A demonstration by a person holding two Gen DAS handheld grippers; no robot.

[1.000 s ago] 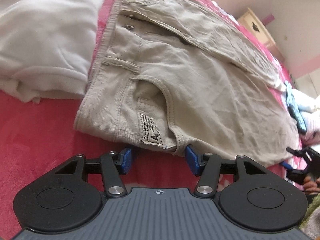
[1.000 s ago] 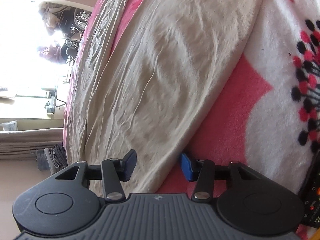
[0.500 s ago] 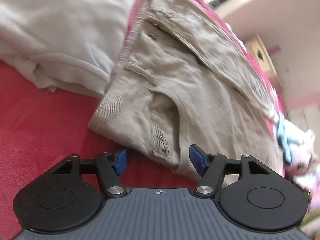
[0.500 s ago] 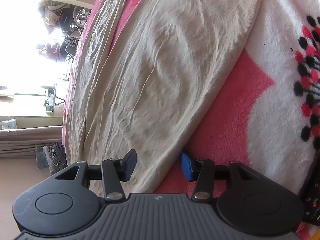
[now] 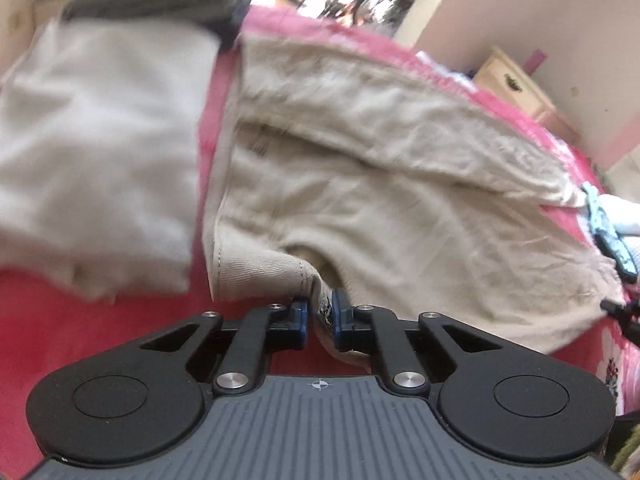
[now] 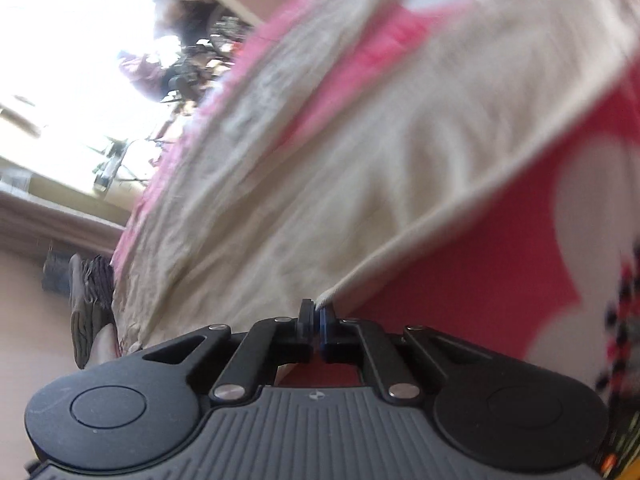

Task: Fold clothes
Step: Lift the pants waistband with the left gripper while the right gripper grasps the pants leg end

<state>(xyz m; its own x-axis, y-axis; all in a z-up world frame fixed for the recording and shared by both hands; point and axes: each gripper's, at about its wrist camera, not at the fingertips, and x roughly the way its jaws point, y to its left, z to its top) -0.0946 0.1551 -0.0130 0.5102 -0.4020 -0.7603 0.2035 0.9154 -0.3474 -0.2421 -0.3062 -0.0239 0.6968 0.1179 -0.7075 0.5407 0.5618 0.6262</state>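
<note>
**Beige trousers pinched at two edges on a pink blanket**

The left gripper point(image 5: 320, 312) is seen clamped on the waistband corner of the beige trousers point(image 5: 380, 200); a fold of cloth bearing a printed label is squeezed between its blue-padded fingers point(image 5: 301, 314), and the fabric is drawn up into a small peak at that spot. The rest of the waist end is spread beyond the grip, with one trouser leg laid diagonally across the other toward the upper right. Just to the left of the trousers, a folded white garment point(image 5: 92, 152) is lying on the pink blanket point(image 5: 100, 320), with a strip of blanket showing between the two. A light wooden cabinet point(image 5: 516, 84) is visible against the far wall, and a small blue object point(image 5: 608, 232), too blurred to be identified, is seen near the right edge.

In the right wrist view, the right gripper point(image 6: 316, 320) is closed tightly on the hem edge of the trousers point(image 6: 340, 168), a thin point of cloth being held between its fingers point(image 6: 328, 322). From there the leg is stretched away upward across the pink and white patterned blanket point(image 6: 500, 256). The picture is smeared by motion blur. A bright window point(image 6: 72, 60) is seen at the upper left.
</note>
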